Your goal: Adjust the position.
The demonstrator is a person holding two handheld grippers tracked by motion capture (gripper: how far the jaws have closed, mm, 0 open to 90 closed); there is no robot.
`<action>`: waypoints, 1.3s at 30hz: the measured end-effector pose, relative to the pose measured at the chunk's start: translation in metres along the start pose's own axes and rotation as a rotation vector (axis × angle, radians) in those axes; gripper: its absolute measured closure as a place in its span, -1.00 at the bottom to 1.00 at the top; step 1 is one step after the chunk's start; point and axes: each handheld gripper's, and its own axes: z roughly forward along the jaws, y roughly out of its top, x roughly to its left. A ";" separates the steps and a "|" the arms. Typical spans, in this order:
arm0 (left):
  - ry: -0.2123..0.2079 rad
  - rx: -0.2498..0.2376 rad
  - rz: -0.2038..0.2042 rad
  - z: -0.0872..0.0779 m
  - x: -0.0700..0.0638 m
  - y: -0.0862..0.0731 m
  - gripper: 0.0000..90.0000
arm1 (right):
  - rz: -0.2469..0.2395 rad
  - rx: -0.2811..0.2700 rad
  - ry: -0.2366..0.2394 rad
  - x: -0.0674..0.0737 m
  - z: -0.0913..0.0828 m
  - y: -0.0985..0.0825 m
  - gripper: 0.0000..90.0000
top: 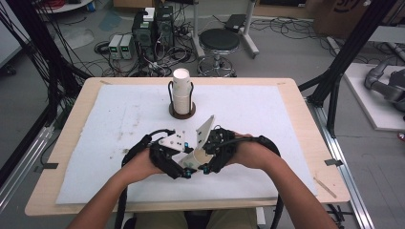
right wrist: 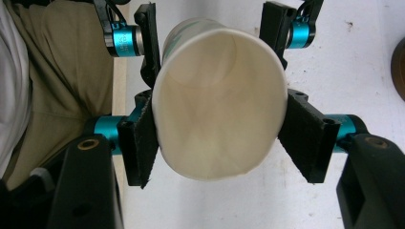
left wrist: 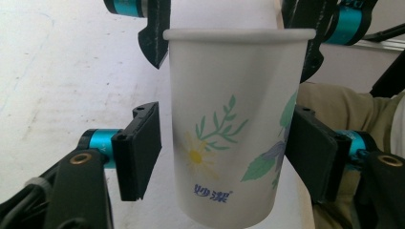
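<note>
A white paper cup (top: pixel 197 155) with a flower print lies between both grippers over the white mat. My right gripper (right wrist: pixel 217 138) is shut on its rim and presses the mouth of the cup (right wrist: pixel 215 109) into an oval. My left gripper (left wrist: pixel 224 152) straddles the lower body of the cup (left wrist: pixel 224 119). One of its pads (left wrist: pixel 308 157) touches the wall, while a thin strip of mat shows between the other pad (left wrist: pixel 141 152) and the cup. In the high view the left gripper (top: pixel 187 168) and the right gripper (top: pixel 204 161) meet near the front middle of the table.
A stack of white cups (top: pixel 181 88) stands upright in a dark round holder (top: pixel 182 113) at the back middle of the white mat (top: pixel 267 124). The person's trousers lie just past the table's front edge. Beyond the table stand a stool (top: pixel 218 42) and cabled boxes.
</note>
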 end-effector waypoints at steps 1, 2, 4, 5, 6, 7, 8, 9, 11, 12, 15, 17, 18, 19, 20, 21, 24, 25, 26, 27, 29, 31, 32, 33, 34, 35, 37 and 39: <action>-0.002 -0.003 -0.003 0.000 0.000 0.000 -0.29 | 0.003 0.003 -0.003 0.001 0.000 0.000 -0.21; -0.005 -0.001 -0.001 0.001 -0.001 0.000 -0.26 | 0.003 0.007 -0.001 0.001 0.000 0.001 -0.21; -0.013 -0.006 0.014 0.000 -0.001 0.000 -0.17 | -0.004 0.003 -0.004 0.001 0.001 0.001 -0.21; -0.011 -0.005 0.012 0.000 -0.002 0.000 -0.17 | -0.008 0.004 -0.004 0.001 0.001 0.001 -0.21; -0.011 -0.009 0.013 0.001 -0.002 0.000 -0.16 | -0.007 0.004 -0.002 0.001 0.001 0.001 -0.20; -0.012 -0.010 0.009 0.001 -0.002 -0.001 -0.16 | -0.006 0.002 -0.002 0.001 0.001 0.001 -0.20; -0.012 -0.013 0.008 0.001 -0.002 -0.001 -0.15 | -0.006 0.000 0.001 0.000 0.001 0.001 -0.20; -0.013 -0.020 0.010 0.001 -0.002 -0.002 -0.15 | -0.003 0.002 -0.002 0.000 0.001 0.001 -0.21; -0.011 -0.029 0.003 0.000 -0.002 -0.003 -0.17 | 0.003 -0.011 0.007 0.000 0.001 0.001 -0.29; -0.007 -0.028 0.001 0.000 -0.001 -0.003 -0.17 | 0.011 -0.023 0.007 -0.001 0.000 0.000 -0.35; -0.005 -0.040 -0.010 -0.003 0.000 -0.007 -0.17 | 0.052 -0.095 0.000 -0.002 -0.005 -0.004 -0.49; 0.003 -0.063 -0.026 -0.006 0.001 -0.011 -0.17 | 0.066 -0.146 -0.003 -0.004 -0.010 -0.008 -0.50; 0.015 -0.080 -0.036 -0.008 0.001 -0.014 -0.18 | 0.084 -0.180 -0.006 -0.004 -0.013 -0.011 -0.51; 0.028 -0.104 -0.048 -0.009 0.002 -0.017 -0.19 | 0.099 -0.221 -0.014 -0.005 -0.017 -0.015 -0.52; 0.034 -0.128 -0.063 -0.011 0.002 -0.021 -0.20 | 0.108 -0.261 -0.022 -0.005 -0.020 -0.019 -0.52; 0.044 -0.163 -0.080 -0.013 0.003 -0.025 -0.21 | 0.122 -0.291 -0.033 -0.005 -0.021 -0.022 -0.54; 0.073 -0.244 -0.131 -0.018 0.003 -0.039 -0.21 | 0.189 -0.406 -0.060 -0.006 -0.026 -0.038 -0.54; 0.083 -0.268 -0.143 -0.020 0.003 -0.044 -0.21 | 0.212 -0.435 -0.072 -0.006 -0.027 -0.044 -0.55; 0.098 -0.294 -0.159 -0.022 0.003 -0.048 -0.21 | 0.233 -0.458 -0.078 -0.006 -0.027 -0.050 -0.55; 0.112 -0.312 -0.170 -0.025 0.003 -0.053 -0.22 | 0.247 -0.480 -0.085 -0.007 -0.026 -0.056 -0.55; 0.144 -0.343 -0.180 -0.030 0.004 -0.062 -0.22 | 0.283 -0.521 -0.098 -0.006 -0.023 -0.068 -0.55; 0.178 -0.383 -0.199 -0.035 0.005 -0.071 -0.22 | 0.313 -0.563 -0.115 -0.004 -0.019 -0.080 -0.55; 0.199 -0.409 -0.211 -0.038 0.005 -0.076 -0.22 | 0.328 -0.577 -0.130 -0.002 -0.017 -0.085 -0.55; 0.213 -0.421 -0.214 -0.040 0.005 -0.079 -0.22 | 0.345 -0.591 -0.153 -0.001 -0.015 -0.092 -0.55; 0.230 -0.440 -0.219 -0.042 0.005 -0.082 -0.22 | 0.354 -0.600 -0.174 -0.001 -0.014 -0.096 -0.55; 0.246 -0.452 -0.223 -0.044 0.005 -0.086 -0.22 | 0.368 -0.608 -0.197 0.000 -0.012 -0.102 -0.55; 0.282 -0.488 -0.235 -0.048 0.005 -0.091 -0.22 | 0.393 -0.624 -0.235 0.003 -0.010 -0.113 -0.55; 0.311 -0.534 -0.245 -0.054 0.005 -0.095 -0.22 | 0.415 -0.623 -0.289 0.006 -0.007 -0.125 -0.56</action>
